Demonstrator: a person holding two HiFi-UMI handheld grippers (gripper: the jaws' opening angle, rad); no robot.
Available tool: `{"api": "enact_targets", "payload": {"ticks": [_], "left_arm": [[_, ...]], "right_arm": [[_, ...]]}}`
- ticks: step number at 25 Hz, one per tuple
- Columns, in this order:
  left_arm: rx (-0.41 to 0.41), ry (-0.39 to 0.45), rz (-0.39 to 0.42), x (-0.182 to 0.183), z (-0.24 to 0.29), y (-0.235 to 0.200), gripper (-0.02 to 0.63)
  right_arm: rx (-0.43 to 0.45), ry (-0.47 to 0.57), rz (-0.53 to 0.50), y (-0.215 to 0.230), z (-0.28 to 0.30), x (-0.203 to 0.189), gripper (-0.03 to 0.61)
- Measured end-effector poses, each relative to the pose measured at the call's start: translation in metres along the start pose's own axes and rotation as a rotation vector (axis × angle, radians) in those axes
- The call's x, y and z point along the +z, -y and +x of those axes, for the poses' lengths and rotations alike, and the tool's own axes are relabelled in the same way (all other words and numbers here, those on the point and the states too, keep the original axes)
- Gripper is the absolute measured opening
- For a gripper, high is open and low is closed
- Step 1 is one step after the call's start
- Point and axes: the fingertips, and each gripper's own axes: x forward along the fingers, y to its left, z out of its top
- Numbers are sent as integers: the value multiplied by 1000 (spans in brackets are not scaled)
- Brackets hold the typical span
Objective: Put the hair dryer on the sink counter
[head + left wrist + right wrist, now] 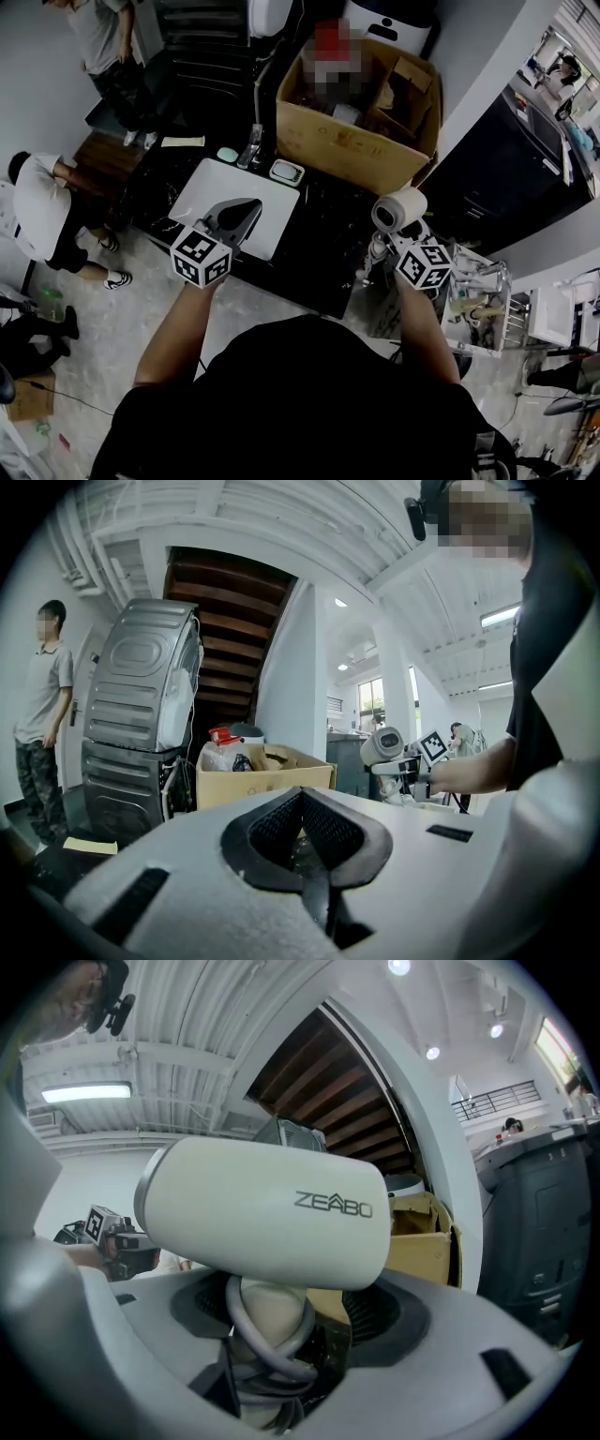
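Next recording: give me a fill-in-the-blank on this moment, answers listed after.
The right gripper holds the hair dryer by its ____.
A grey ____ is wound round that part.
The left gripper has its jaws ____, with nothing between them.
In the head view the left gripper is above the white ____ set in the black counter.
Missing words: handle; cord; shut; sink.

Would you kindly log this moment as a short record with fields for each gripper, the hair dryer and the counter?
hair dryer: white, barrel up, cord wound round the handle, not yet set down
right gripper: shut on its handle
left gripper: jaws together, empty
sink counter: black, white sink set in it, cardboard box at its far side
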Motion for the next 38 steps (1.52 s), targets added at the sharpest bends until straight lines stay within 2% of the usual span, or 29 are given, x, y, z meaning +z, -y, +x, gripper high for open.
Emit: {"api": "enact_targets", "payload": {"ticks": [18,27,38], "left_arm": [[77,-49,-69,-34,-21,-16,15],[90,-67,-99,-47,-21,-26,15],[149,-113,-154,-80,-39,-36,15]], "right_arm": [[78,-241,87,-11,47,-82,320],[90,-388,143,-13,67,-128,320],[79,-530,188,-5,86,-192,320]]}}
